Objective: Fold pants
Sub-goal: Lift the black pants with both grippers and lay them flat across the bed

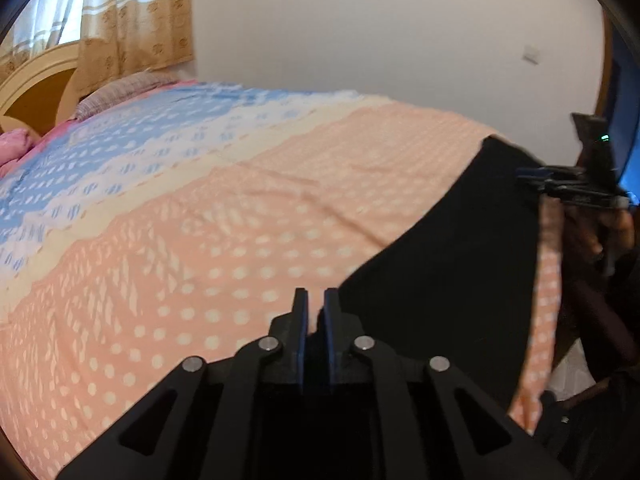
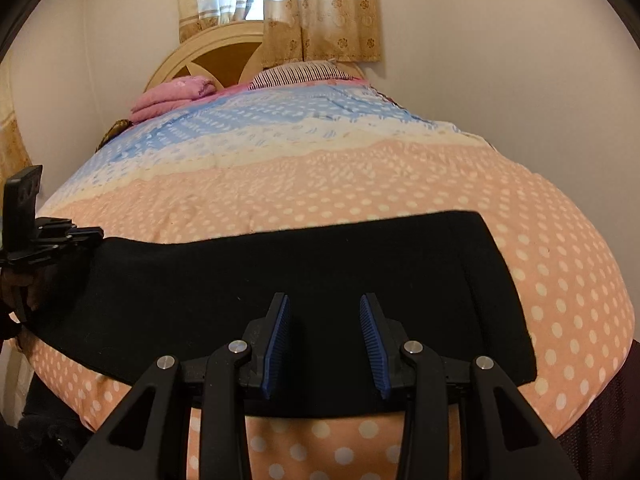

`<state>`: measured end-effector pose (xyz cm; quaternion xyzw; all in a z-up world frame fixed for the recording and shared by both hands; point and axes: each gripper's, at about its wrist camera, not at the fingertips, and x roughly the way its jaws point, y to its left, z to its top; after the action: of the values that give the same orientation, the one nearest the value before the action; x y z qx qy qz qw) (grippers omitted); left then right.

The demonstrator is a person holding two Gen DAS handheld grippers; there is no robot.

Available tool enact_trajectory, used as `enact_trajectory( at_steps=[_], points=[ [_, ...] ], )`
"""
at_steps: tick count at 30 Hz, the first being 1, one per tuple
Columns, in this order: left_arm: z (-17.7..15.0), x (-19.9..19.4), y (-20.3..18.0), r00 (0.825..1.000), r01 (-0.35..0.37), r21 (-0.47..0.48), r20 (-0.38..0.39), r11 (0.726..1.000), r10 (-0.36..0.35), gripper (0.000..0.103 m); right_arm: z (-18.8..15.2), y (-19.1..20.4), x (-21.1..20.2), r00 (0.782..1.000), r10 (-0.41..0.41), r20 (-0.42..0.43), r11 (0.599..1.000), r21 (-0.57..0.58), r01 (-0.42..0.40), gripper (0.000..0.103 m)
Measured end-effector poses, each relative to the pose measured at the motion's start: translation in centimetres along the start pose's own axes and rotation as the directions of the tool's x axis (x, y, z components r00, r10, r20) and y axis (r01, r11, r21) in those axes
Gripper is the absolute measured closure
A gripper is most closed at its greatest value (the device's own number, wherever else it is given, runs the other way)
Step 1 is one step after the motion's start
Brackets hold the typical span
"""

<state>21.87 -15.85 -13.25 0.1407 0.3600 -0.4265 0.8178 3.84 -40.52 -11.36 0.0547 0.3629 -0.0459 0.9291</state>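
Now the black pants (image 2: 280, 280) lie flat on the bed (image 2: 320, 184) near its foot edge, folded into one long band running left to right, matte and fleecy, with a squared end at the right. They rest on a quilted cover: peach with white dots up front, then a cream scalloped band, then blue and white farther back.

Right hand-held gripper (image 2: 325, 336) hovers over the near middle of the pants, fingers spread apart, ribbed blue pads (image 2: 276, 344) facing each other, nothing between them. Black linkage arms with silver pivot pins below.

Left hand-held gripper (image 1: 316, 320) sits at the left end of the pants; its blue-edged fingers are almost together, a narrow slit between. Whether cloth is pinched in that slit cannot be told, since the view is blurred there. In the right wrist view this gripper (image 2: 86, 236) shows at the far left, tips at the pants' end.

At the head of the bed: rounded wooden headboard (image 2: 224, 56), folded pink blanket (image 2: 172, 96), striped pillow (image 2: 300, 74). Beige patterned curtain (image 2: 320, 12) hangs above on a plain pale wall.
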Motion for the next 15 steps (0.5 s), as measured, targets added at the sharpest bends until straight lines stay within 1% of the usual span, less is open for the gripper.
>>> enact_trajectory(
  at_steps=[2,3,4,5,6,7,8,9,10,11,14,15],
  points=[
    [0.0,-0.1,0.1,1.000,-0.010,-0.020,0.004,1.000,0.010,0.089,0.0,-0.2,-0.3,1.000,-0.013,0.008,1.000,0.007,0.013,0.064],
    [-0.1,-0.7,-0.1,1.000,-0.013,-0.028,0.026,1.000,0.014,0.086,0.0,-0.5,-0.7,1.000,-0.003,0.013,1.000,0.023,0.002,0.064],
    [-0.1,-1.2,-0.3,0.999,-0.018,-0.030,0.040,0.999,0.019,0.081,-0.1,-0.7,-1.1,1.000,0.009,0.020,0.999,0.035,-0.010,0.063],
    [-0.4,-1.8,-0.6,0.998,-0.028,-0.030,0.054,0.999,0.030,0.074,-0.1,-0.9,-1.5,0.999,0.025,0.031,0.999,0.045,-0.027,0.059],
    [-0.9,-2.8,-1.1,0.996,-0.033,-0.029,0.077,0.999,0.035,0.055,-0.4,-1.1,-1.8,0.998,0.039,0.039,0.998,0.048,-0.041,0.052],
    [-1.3,-3.4,-1.5,0.995,-0.033,-0.027,0.096,0.999,0.035,0.037,-0.7,-1.3,-1.6,0.999,0.033,0.029,0.998,0.045,-0.034,0.049],
    [-1.7,-3.7,-1.9,0.993,-0.037,-0.027,0.108,0.999,0.040,0.032,-0.9,-1.3,-1.2,1.000,0.017,0.015,0.999,0.040,-0.018,0.048],
    [-2.4,-4.0,-2.3,0.993,-0.035,-0.026,0.110,0.999,0.038,0.031,-1.3,-1.5,-0.7,1.000,0.004,0.012,0.999,0.033,-0.004,0.048],
    [-3.4,-4.1,-2.8,0.995,-0.023,-0.020,0.092,1.000,0.025,0.031,-1.4,-1.5,-0.8,0.999,0.006,0.033,1.000,0.029,-0.007,0.048],
    [-4.0,-3.9,-3.0,0.997,-0.031,-0.011,0.074,0.999,0.032,0.031,-1.5,-1.5,-0.8,0.999,0.005,0.038,1.000,0.028,-0.006,0.048],
    [-7.0,-3.7,-3.4,0.993,-0.116,0.020,0.020,0.993,0.116,0.031,-1.3,-0.9,-1.3,0.999,-0.007,0.034,1.000,0.021,0.006,0.048],
    [-7.9,-4.2,-3.3,0.991,-0.134,0.026,0.034,0.991,0.133,0.031,-1.1,-0.7,-1.5,0.999,0.010,0.037,1.000,0.024,-0.011,0.048]
  ],
)
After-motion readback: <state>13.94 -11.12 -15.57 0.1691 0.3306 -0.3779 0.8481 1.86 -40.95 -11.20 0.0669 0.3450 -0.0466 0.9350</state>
